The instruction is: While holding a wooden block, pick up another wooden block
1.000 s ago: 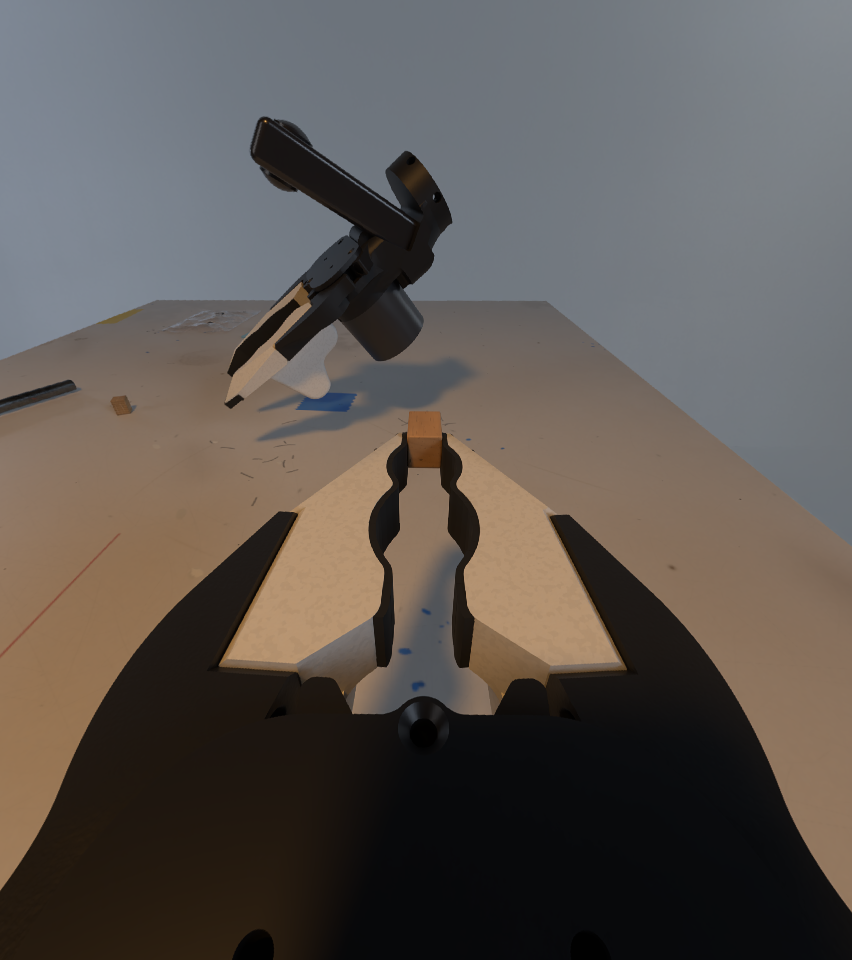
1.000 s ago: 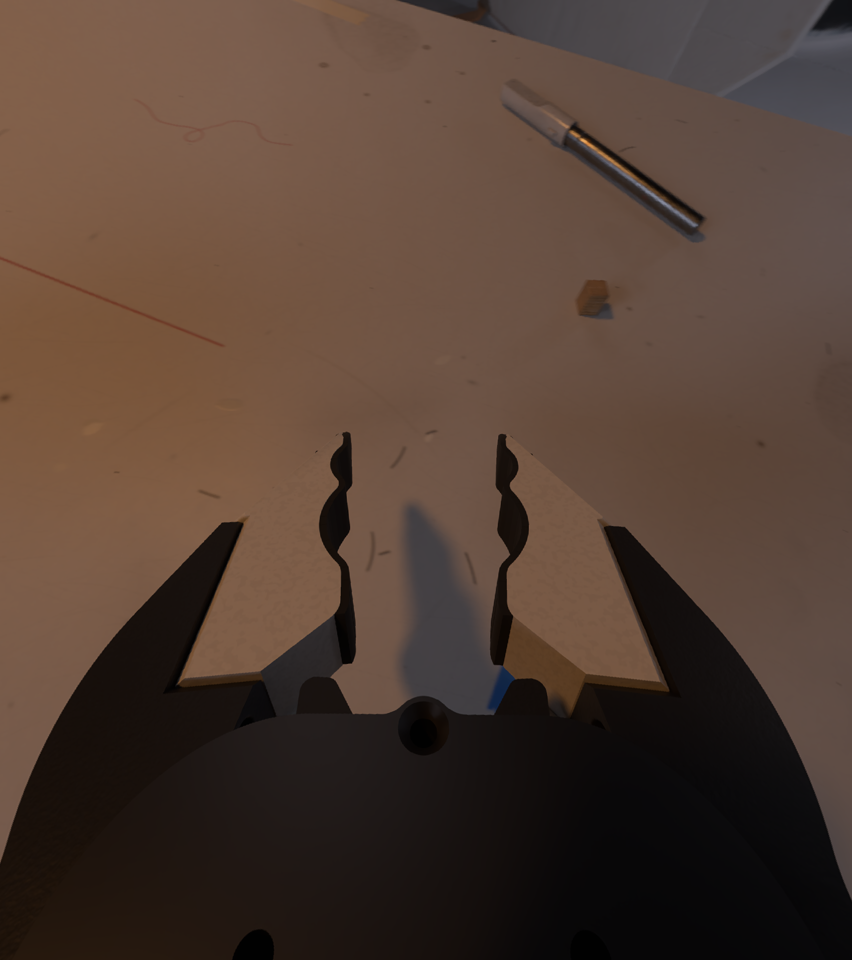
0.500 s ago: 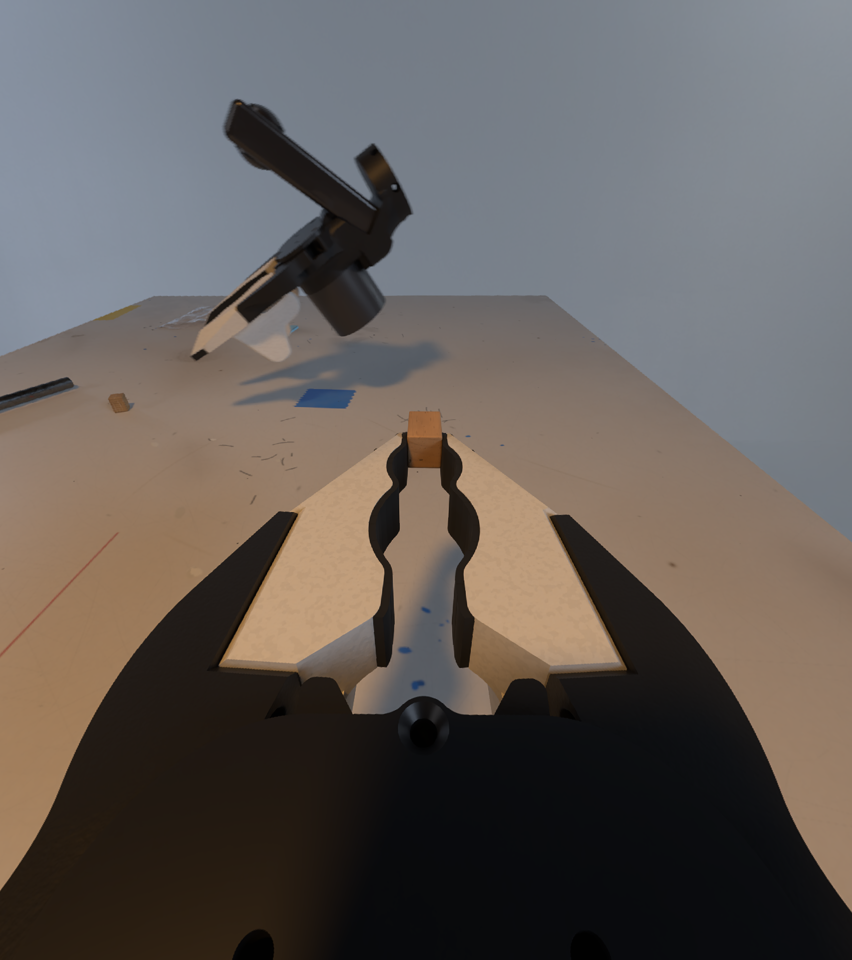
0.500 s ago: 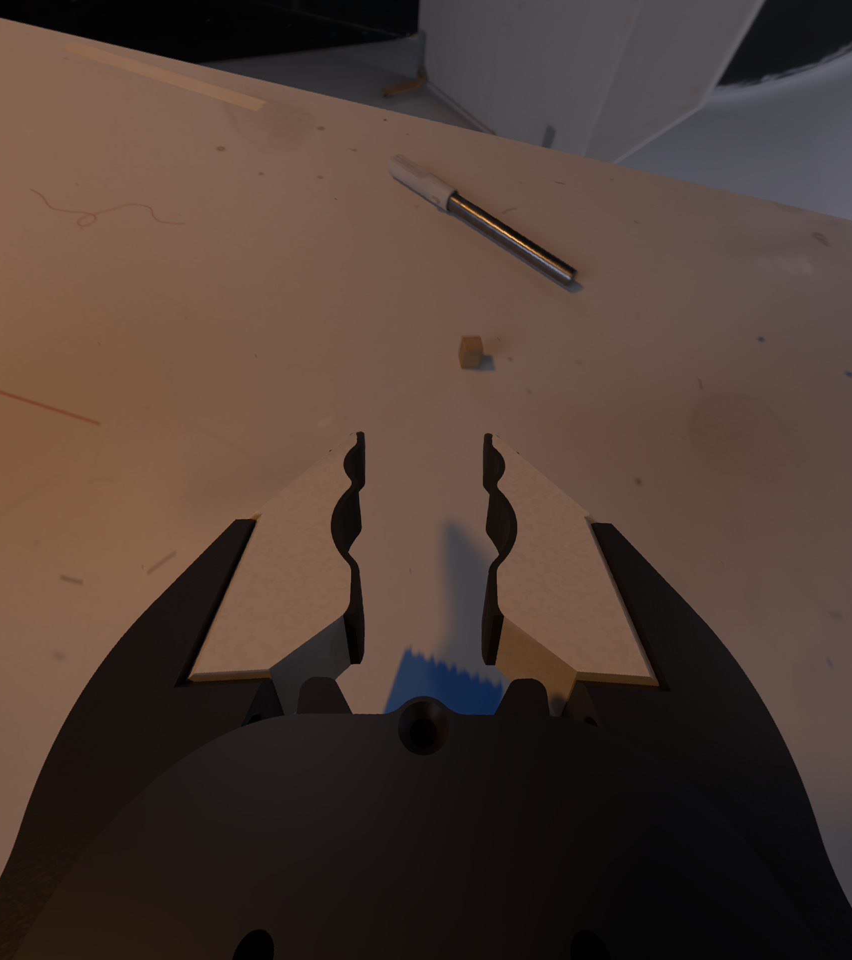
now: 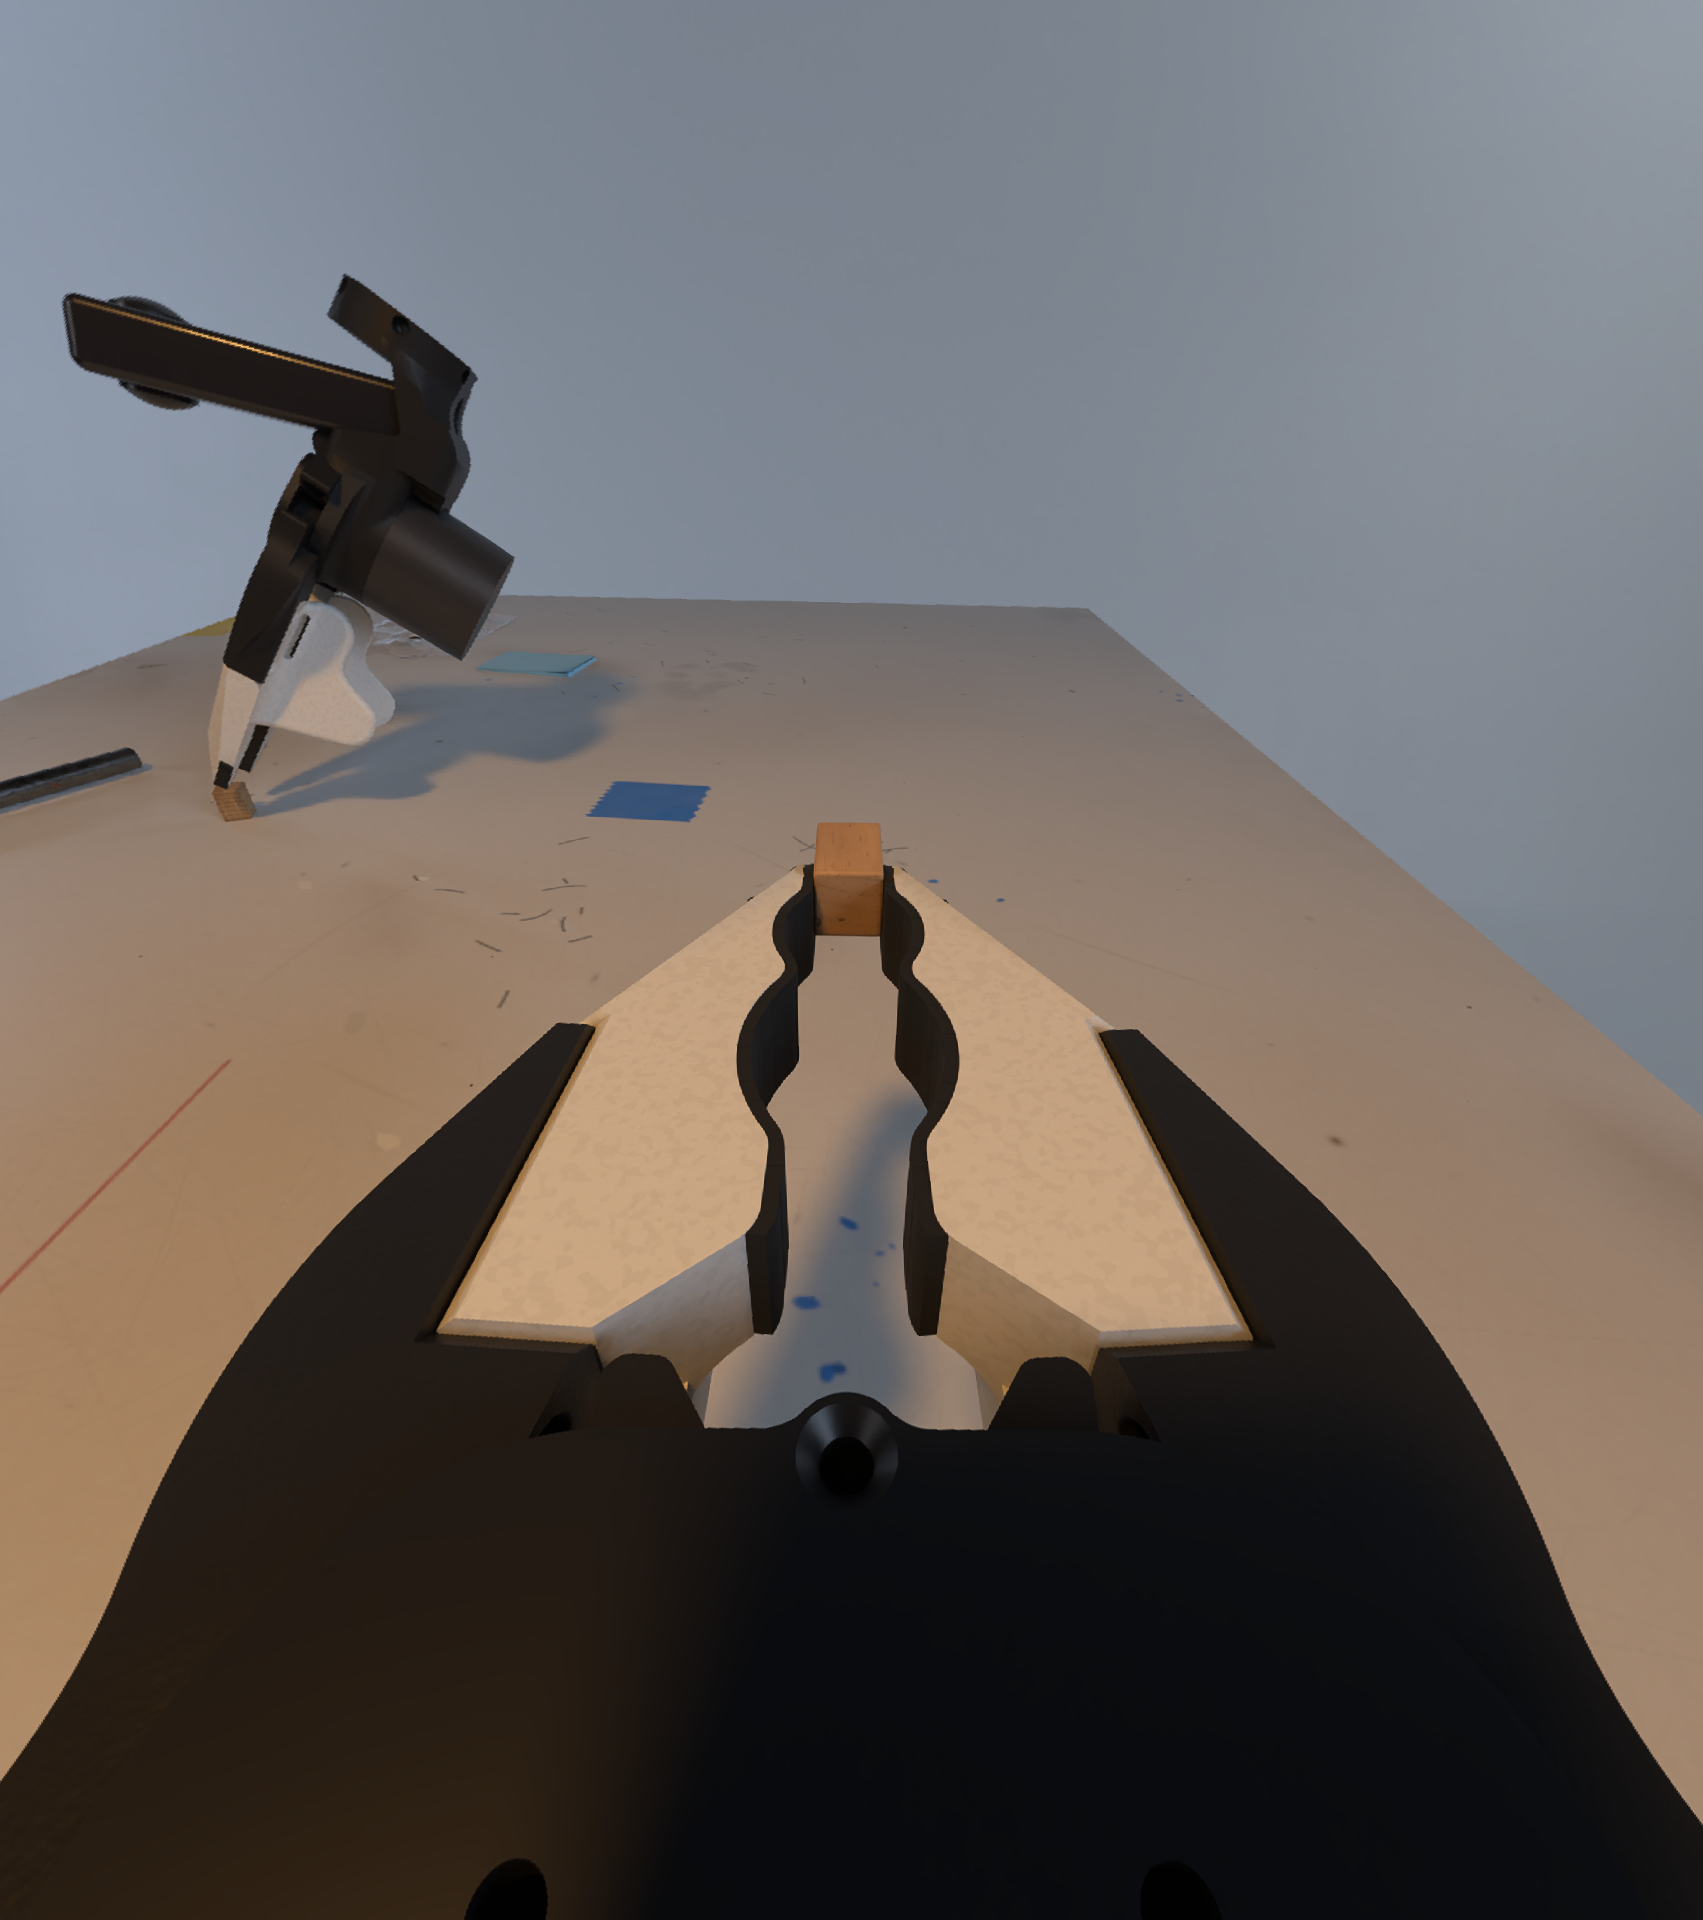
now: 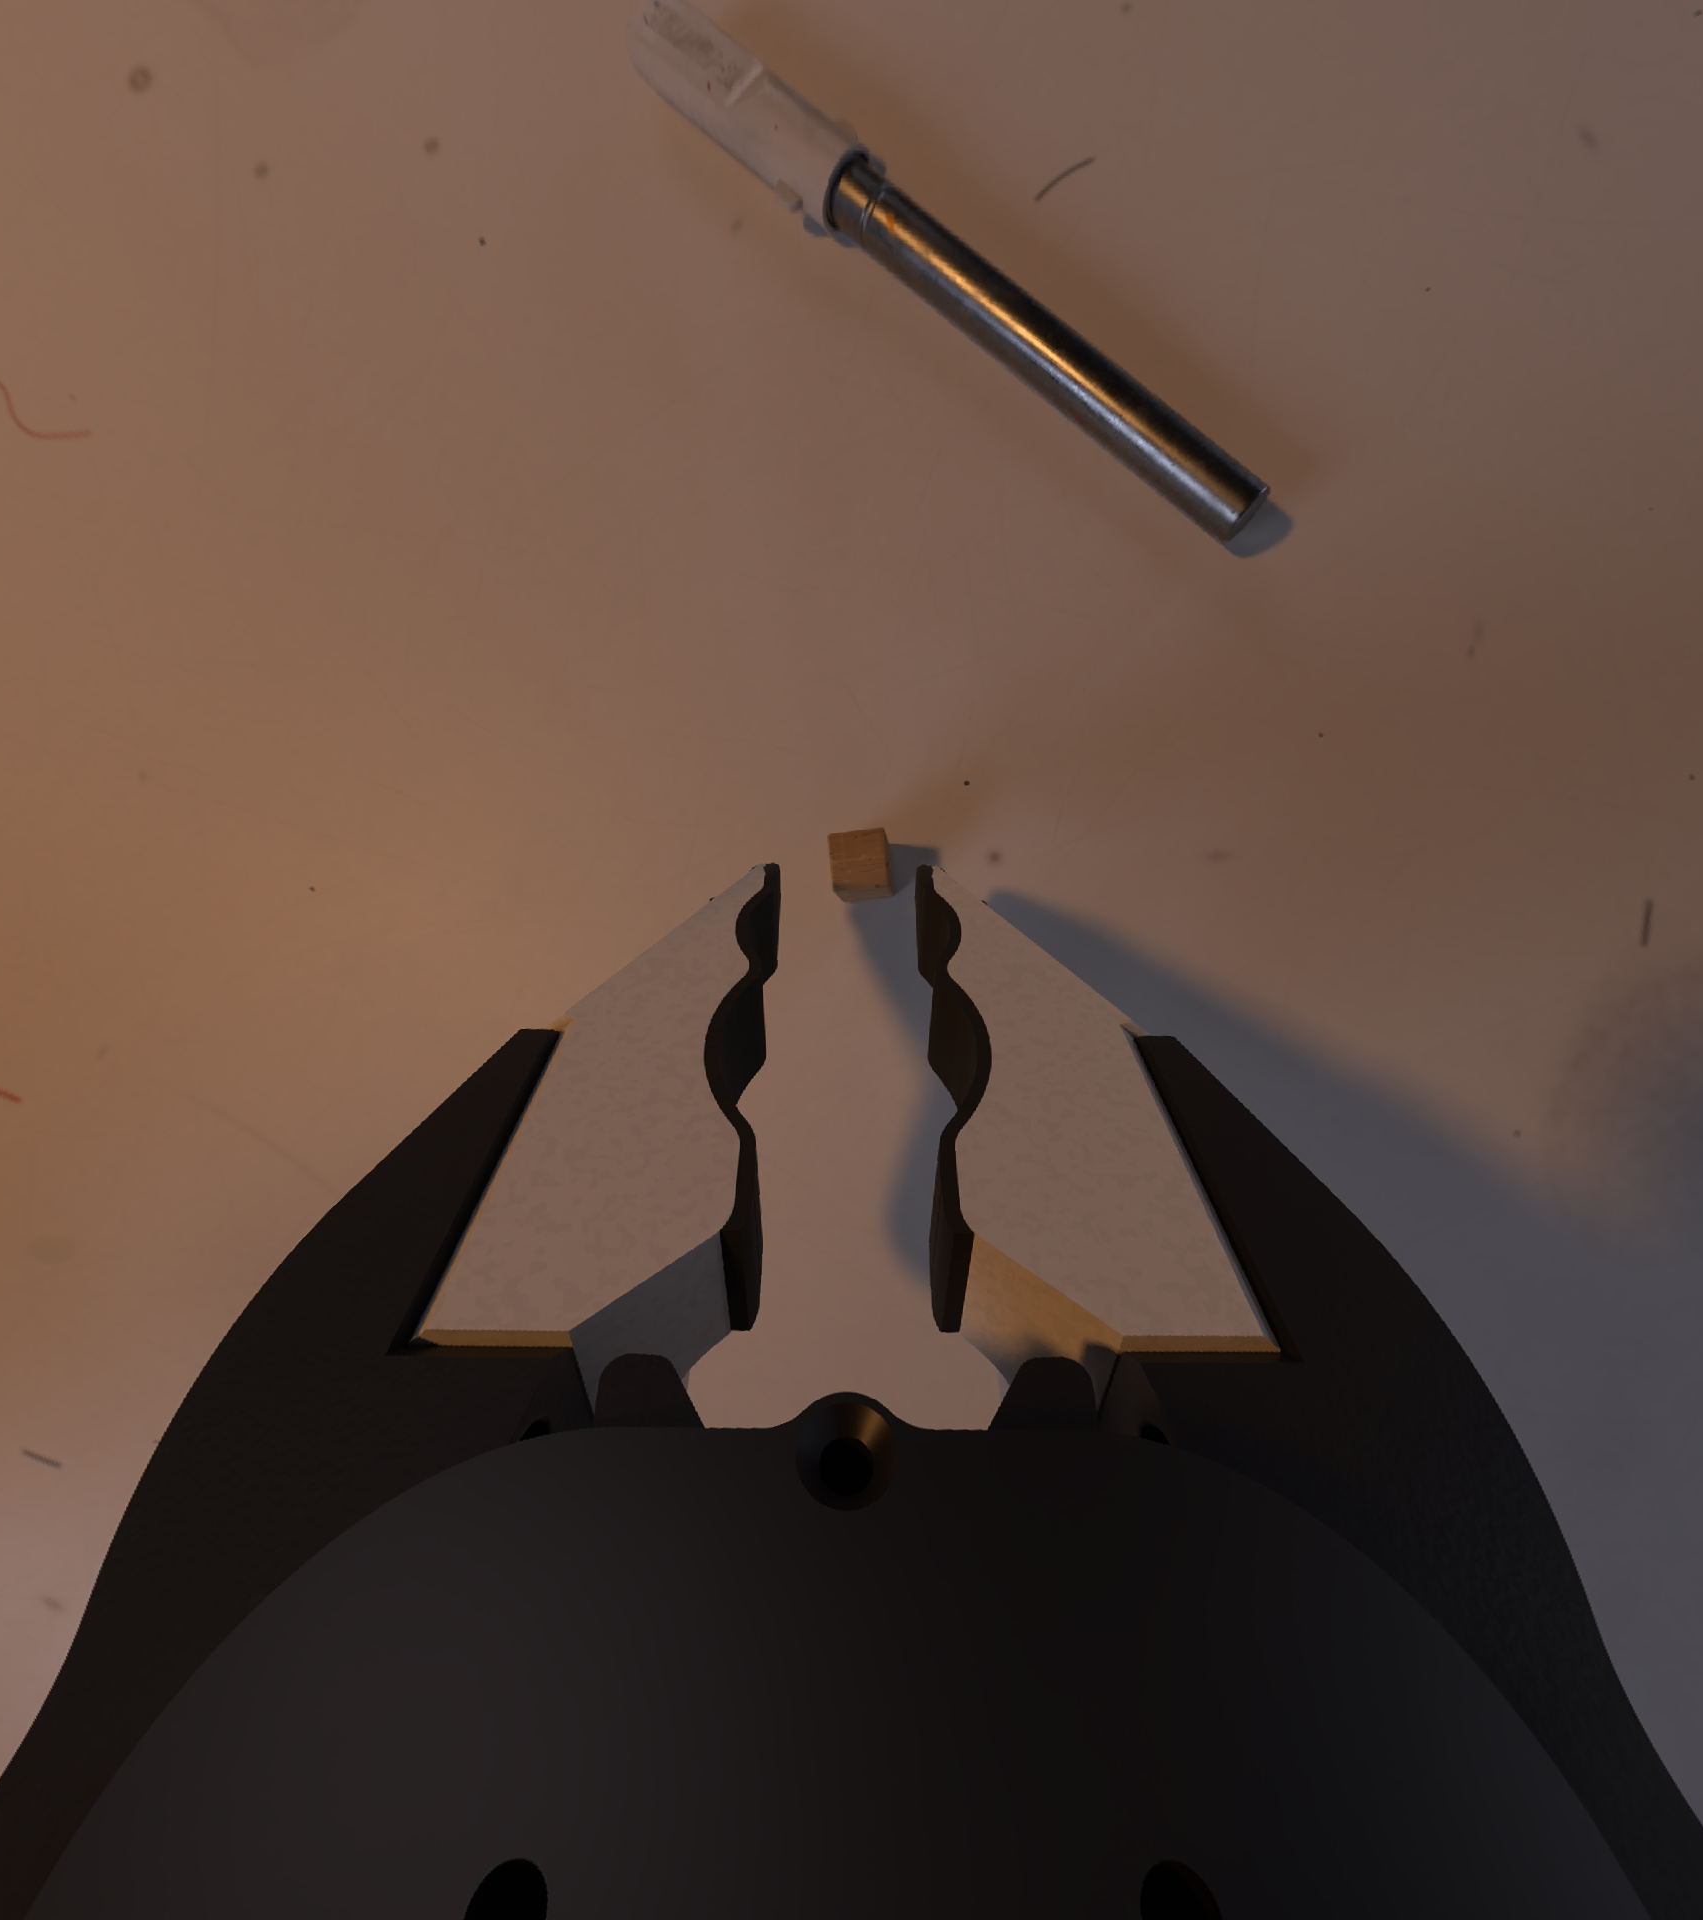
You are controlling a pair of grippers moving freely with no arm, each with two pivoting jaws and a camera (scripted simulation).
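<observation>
Left gripper (image 5: 848,883) clenched on wooden block (image 5: 848,879), tip-pinch only, so any jolt could drop it. Right gripper (image 6: 847,878), jaws apart, just above 2nd block (image 6: 859,861) on table (image 6: 307,623); it sits slightly past the tips and could get nudged, not caught.

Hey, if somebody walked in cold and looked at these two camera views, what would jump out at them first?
First, the left gripper pinching a small wooden block at its fingertips above the table. Next, the right gripper, tilted steeply down at the table's far left, open, with a second block lying just ahead of its tips. Beyond that block lies a metal rod with a white end.
</observation>
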